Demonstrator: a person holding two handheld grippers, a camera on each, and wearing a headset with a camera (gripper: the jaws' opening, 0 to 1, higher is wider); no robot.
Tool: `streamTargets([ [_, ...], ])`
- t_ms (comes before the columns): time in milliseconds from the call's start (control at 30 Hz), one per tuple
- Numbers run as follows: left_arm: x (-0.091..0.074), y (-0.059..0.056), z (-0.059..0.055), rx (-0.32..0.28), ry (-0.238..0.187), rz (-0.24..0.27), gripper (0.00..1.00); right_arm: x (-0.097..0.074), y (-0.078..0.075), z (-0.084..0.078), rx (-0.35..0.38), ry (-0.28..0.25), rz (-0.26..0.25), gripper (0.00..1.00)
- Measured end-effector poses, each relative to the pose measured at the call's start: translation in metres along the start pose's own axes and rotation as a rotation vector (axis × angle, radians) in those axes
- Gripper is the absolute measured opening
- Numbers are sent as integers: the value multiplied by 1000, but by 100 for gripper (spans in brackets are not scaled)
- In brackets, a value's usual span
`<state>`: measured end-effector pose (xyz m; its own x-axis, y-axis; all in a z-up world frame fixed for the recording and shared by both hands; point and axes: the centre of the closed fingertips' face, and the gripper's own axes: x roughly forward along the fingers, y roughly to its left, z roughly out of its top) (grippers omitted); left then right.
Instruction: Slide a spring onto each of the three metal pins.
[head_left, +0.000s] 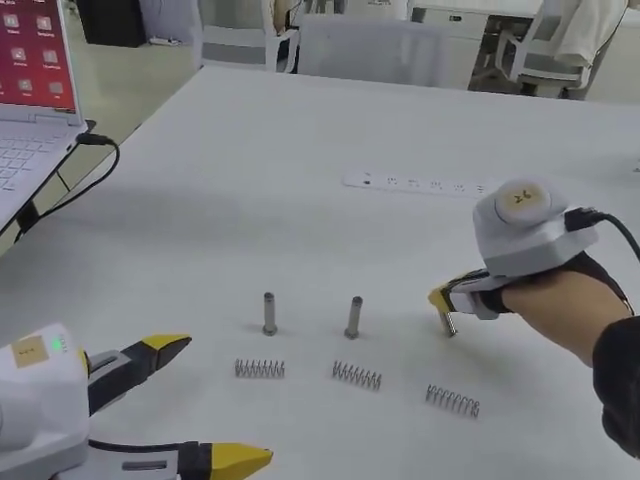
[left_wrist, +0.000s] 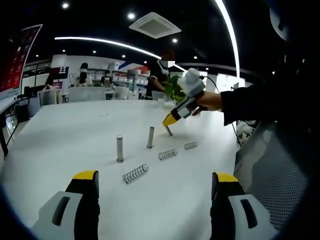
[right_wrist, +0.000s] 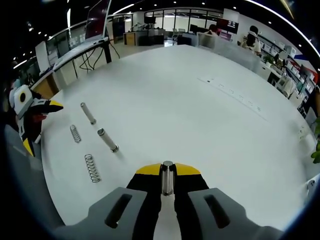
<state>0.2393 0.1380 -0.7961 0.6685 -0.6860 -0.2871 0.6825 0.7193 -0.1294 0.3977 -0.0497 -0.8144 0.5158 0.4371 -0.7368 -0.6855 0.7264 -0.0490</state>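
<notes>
Our right gripper (right_wrist: 167, 170), grey with yellow tips, is pressed together on the third pin (right_wrist: 167, 179), a short grey metal cylinder. It holds the pin tilted, lower end down at the white table (head_left: 300, 180); we cannot tell whether it touches. Our left gripper (left_wrist: 155, 176) hangs spread wide, holding nothing. Further out, the left pin (head_left: 269, 312) and middle pin (head_left: 354, 316) stand upright and bare. Three small coiled steel-wire springs lie flat just in front, one before each pin: the left spring (head_left: 259, 369), middle spring (head_left: 357, 375) and right spring (head_left: 452, 400). We judge that no spring is fitted yet, so all three remain to do. No tray or box holds these parts; they lie loose on the table.
</notes>
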Motion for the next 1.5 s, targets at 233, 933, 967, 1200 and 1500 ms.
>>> streamTargets([
  [233, -1, 0, 2, 4, -4, 0, 90, -6, 3, -1, 1, -3, -3, 5],
  [933, -3, -4, 5, 15, -7, 2, 90, -19, 5, -12, 8, -10, -1, 6],
  [967, -3, -5, 5, 15, -8, 2, 90, -19, 5, -12, 9, -10, 0, 6],
  [1200, -3, -6, 5, 15, -8, 3, 90, -20, 4, -13, 10, -13, 5, 6],
  [1500, -6, -6, 4, 11, -9, 11, 90, -21, 5, -14, -15, -11, 5, 6],
])
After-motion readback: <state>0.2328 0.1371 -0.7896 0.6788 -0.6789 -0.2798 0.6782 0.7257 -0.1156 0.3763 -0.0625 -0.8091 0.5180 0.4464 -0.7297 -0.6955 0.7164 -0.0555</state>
